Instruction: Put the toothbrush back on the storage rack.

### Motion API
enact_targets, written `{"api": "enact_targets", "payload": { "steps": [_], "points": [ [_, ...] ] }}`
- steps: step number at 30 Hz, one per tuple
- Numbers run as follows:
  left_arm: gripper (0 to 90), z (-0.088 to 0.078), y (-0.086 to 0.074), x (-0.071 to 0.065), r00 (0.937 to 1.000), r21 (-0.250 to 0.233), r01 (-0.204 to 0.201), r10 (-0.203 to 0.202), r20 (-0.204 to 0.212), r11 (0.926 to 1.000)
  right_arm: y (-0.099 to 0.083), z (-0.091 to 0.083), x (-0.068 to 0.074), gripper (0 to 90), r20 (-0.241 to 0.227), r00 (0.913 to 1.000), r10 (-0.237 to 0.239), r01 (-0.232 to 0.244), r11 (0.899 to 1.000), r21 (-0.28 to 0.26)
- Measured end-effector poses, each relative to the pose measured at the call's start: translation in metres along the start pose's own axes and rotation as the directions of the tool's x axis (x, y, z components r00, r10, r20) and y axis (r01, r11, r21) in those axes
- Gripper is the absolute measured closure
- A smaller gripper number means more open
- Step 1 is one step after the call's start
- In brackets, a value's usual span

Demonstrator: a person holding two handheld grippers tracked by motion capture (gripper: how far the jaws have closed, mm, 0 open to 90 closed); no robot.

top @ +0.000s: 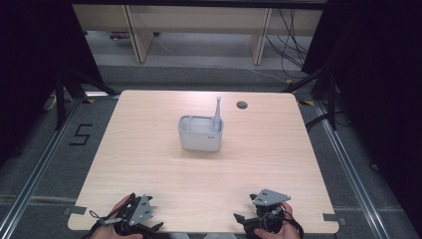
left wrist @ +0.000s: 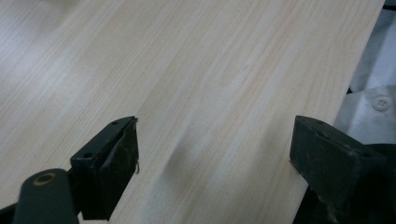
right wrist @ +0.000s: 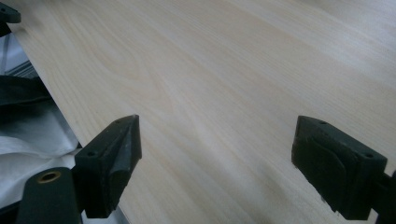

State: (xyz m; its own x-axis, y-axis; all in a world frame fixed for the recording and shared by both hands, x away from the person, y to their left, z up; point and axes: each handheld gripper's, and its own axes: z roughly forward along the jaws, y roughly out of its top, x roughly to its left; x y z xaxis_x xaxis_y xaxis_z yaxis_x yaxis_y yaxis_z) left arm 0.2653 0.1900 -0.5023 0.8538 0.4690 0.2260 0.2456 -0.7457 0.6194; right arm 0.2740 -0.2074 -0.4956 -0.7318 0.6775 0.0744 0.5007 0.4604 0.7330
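A grey rectangular holder (top: 200,133) stands near the middle of the light wooden table (top: 149,159). A grey toothbrush-like stick (top: 217,115) stands upright in its right end. My left gripper (top: 158,226) rests at the table's front left edge, held by a hand. Its jaws stand wide apart over bare wood in the left gripper view (left wrist: 215,154). My right gripper (top: 238,219) sits at the front right edge, its jaws also wide apart with nothing between them (right wrist: 217,154).
A small round grommet hole (top: 242,104) lies near the table's far edge. Dark curtains flank both sides. Wooden furniture legs and cables stand beyond the table. White cloth (left wrist: 373,88) hangs just past the front edge.
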Motion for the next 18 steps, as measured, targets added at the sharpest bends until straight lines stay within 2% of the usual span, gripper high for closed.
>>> {"api": "enact_targets", "payload": {
  "steps": [1,2,18],
  "points": [
    [15.3,0.0,0.0,0.0,1.0,0.0,0.0,0.0,0.0,1.0,-0.0005,-0.001,0.001,16.7,-0.003,0.9999,0.015,-0.015,1.0,0.012],
    [15.3,0.0,0.0002,0.0001,1.0,-0.001,-0.002,0.002,0.0,1.0,-0.001,-0.0006,-0.0003,16.6,0.003,1.0,-0.003,0.003,1.0,0.009],
    [15.3,0.0001,0.0002,0.0001,1.0,0.0,-0.003,0.003,0.0,1.0,-0.0026,-0.0009,0.0011,16.6,-0.004,1.0,-0.002,0.002,1.0,0.018]
  ]
}}
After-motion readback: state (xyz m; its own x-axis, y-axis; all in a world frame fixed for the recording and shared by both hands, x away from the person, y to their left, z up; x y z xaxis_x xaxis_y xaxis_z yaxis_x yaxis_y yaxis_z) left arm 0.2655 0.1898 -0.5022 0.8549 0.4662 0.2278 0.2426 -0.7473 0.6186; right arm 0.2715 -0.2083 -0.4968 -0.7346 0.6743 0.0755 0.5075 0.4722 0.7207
